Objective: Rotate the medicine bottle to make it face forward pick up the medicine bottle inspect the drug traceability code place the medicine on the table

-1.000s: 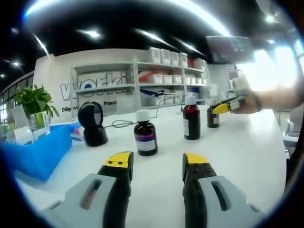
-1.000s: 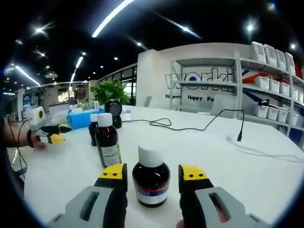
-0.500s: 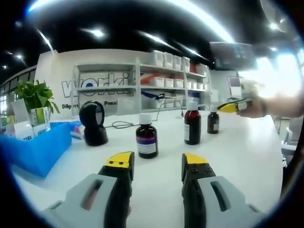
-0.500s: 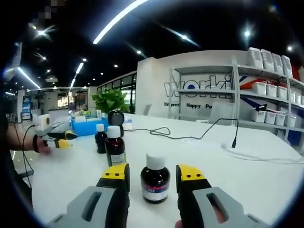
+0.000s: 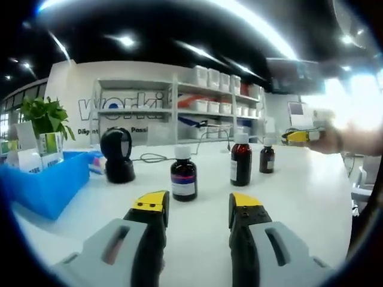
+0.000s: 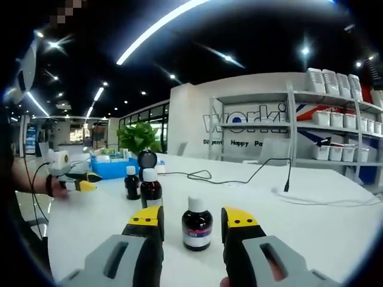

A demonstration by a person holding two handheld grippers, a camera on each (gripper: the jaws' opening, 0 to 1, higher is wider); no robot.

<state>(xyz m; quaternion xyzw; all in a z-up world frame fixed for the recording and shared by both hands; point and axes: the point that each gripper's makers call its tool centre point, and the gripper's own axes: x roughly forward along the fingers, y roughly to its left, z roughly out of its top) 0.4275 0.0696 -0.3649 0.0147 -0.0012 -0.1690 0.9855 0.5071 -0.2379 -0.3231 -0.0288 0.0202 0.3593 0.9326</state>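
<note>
In the right gripper view, right gripper (image 6: 191, 216) with yellow-tipped jaws spread wide, gripping nothing; just beyond the tips and between them, small dark-brown medicine bottle with white cap (image 6: 197, 223) upright on the white table (image 6: 311, 221), long axis vertical, white label with a red band turned toward the camera, print too small to read; further left, two more dark bottles (image 6: 143, 185), also upright; black handheld scanner on its stand (image 6: 147, 160) and blue plastic bin (image 6: 114, 168) behind them; left gripper (image 6: 81, 182) in a hand at far left. In the left gripper view, left gripper (image 5: 195, 202) likewise wide apart, holding nothing; three bottles in a row ahead. On the back wall (image 6: 263, 116), "Worki", below it "Happy" legible.
</note>
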